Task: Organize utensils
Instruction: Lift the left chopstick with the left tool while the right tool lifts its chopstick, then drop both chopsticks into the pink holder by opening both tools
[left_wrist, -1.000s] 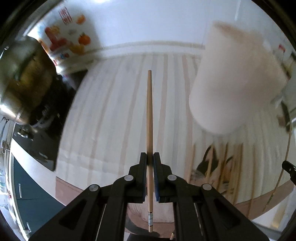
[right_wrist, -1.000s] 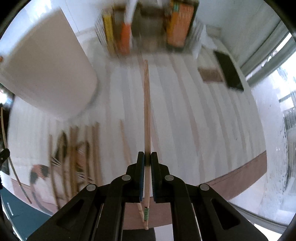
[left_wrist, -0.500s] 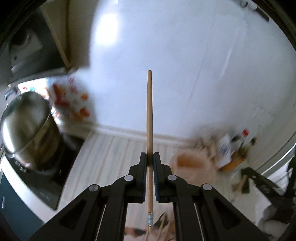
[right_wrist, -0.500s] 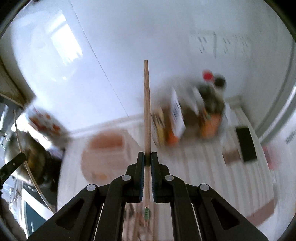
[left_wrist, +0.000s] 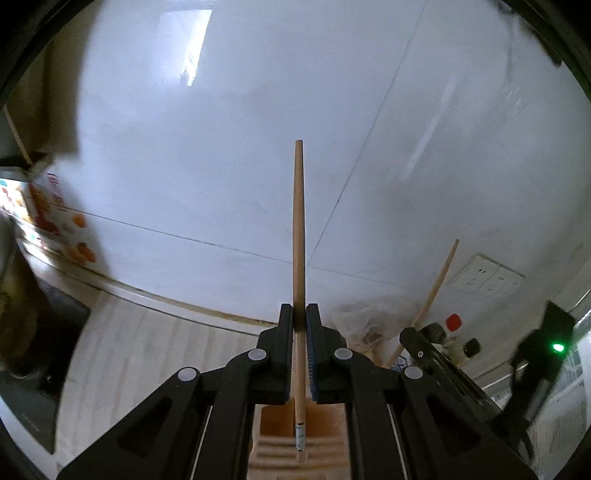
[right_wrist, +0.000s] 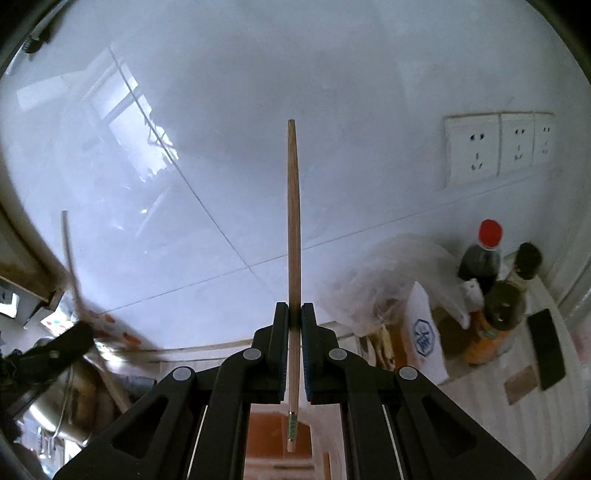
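My left gripper (left_wrist: 299, 317) is shut on a wooden chopstick (left_wrist: 298, 229) that stands upright, thin tip up against the white wall. Its butt end hangs over the open top of a pale pink holder (left_wrist: 280, 443) just below the fingers. My right gripper (right_wrist: 294, 315) is shut on a second wooden chopstick (right_wrist: 293, 221), also upright, its butt end over the same holder (right_wrist: 269, 432). The right gripper and its chopstick show at the right of the left wrist view (left_wrist: 436, 284). The left gripper shows blurred at the left of the right wrist view (right_wrist: 55, 350).
A white tiled wall fills both views. Sauce bottles (right_wrist: 484, 254), a white carton (right_wrist: 424, 339) and a plastic bag (right_wrist: 388, 280) stand at the back right, under wall sockets (right_wrist: 498, 144). A steel pot (right_wrist: 55, 413) and a printed box (left_wrist: 48, 218) are at the left.
Both grippers have tilted up from looking down at the counter and now point at the wall, each still holding its chopstick. The pink holder has gone from beside them to right beneath them.
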